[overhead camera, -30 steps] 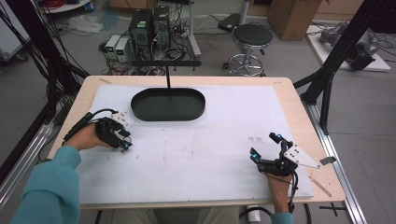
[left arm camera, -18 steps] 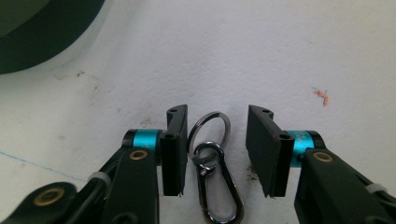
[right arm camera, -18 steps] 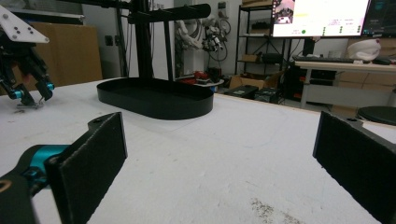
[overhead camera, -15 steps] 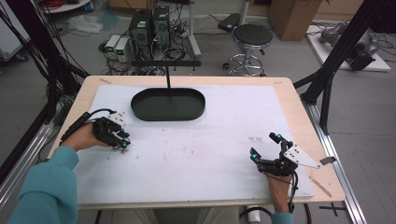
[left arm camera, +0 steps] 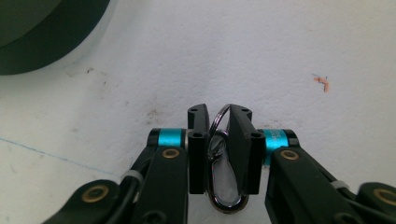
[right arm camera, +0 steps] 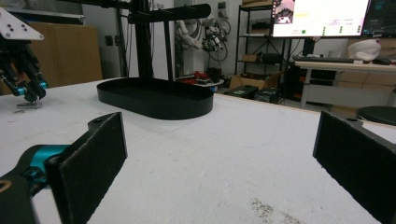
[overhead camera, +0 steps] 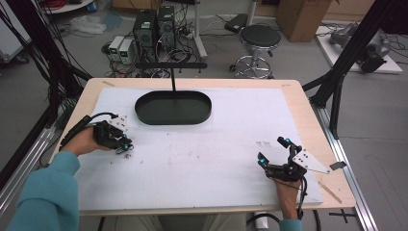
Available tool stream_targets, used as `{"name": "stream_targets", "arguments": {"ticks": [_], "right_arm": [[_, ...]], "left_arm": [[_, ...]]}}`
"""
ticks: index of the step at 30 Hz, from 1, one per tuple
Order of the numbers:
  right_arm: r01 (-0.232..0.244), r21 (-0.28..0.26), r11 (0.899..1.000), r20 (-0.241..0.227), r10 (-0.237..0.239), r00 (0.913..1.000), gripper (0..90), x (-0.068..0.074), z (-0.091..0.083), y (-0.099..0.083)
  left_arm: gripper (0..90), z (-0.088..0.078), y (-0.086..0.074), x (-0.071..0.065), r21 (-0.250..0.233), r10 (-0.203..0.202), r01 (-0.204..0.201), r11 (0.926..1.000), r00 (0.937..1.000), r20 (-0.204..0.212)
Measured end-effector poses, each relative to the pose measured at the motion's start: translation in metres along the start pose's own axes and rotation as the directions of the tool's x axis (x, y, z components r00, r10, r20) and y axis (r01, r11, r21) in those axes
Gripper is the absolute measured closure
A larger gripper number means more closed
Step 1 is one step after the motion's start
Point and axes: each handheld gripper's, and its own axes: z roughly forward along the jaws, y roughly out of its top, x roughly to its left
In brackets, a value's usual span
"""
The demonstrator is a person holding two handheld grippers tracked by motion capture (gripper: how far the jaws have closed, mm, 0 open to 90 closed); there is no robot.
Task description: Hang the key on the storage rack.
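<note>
Two tools rest low on the white surface (overhead camera: 202, 163): the left tool (left arm camera: 218, 140) pinches a metal key ring (left arm camera: 219, 154) between its jaws, near the black oval tray (overhead camera: 173, 107); the right tool (overhead camera: 274, 156) is spread wide, holding nothing, well apart; beyond, a stool (overhead camera: 260, 36) and computers (overhead camera: 154, 26)

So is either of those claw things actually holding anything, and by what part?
The left gripper pinches a metal ring across its loop, between its fingers. The right gripper is open, empty.
</note>
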Motion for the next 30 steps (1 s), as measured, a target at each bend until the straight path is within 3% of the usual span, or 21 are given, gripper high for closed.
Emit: {"name": "stream_targets", "arguments": {"ticks": [6,9,15,25,28,30], "right_arm": [[0.004,0.001,1.000,0.000,-0.004,1.0000,2.2,-0.0002,-0.0001,-0.0001],[0.003,0.001,1.000,0.000,-0.003,1.0000,2.2,-0.0002,-0.0001,-0.0001],[0.003,0.001,1.000,0.000,-0.003,1.0000,2.2,-0.0002,-0.0001,-0.0001],[0.001,0.000,1.000,0.001,-0.001,1.0000,2.2,-0.0001,-0.0001,0.0000],[0.001,-0.001,1.000,0.001,-0.001,1.0000,2.2,0.0000,-0.0001,-0.0001],[0.003,0.001,1.000,0.000,-0.003,1.0000,2.2,-0.0002,-0.0002,-0.0001]], "left_arm": [[79.6,-0.0014,-0.0002,0.0010,0.011,-0.008,0.008,0.9999,0.9999,-0.006],[82.0,-0.0016,-0.0004,0.0001,0.004,-0.031,0.031,0.9995,0.9995,-0.003],[85.5,-0.0021,0.0000,0.0007,0.015,-0.020,0.020,0.9997,0.9998,0.004],[86.6,-0.0020,0.0009,-0.0001,0.019,-0.070,0.070,0.9973,0.9974,0.014],[87.1,-0.0012,0.0019,-0.0016,0.015,-0.115,0.115,0.9933,0.9931,0.021],[87.6,-0.0013,0.0034,-0.0027,0.025,-0.121,0.120,0.9924,0.9926,0.013]]}}
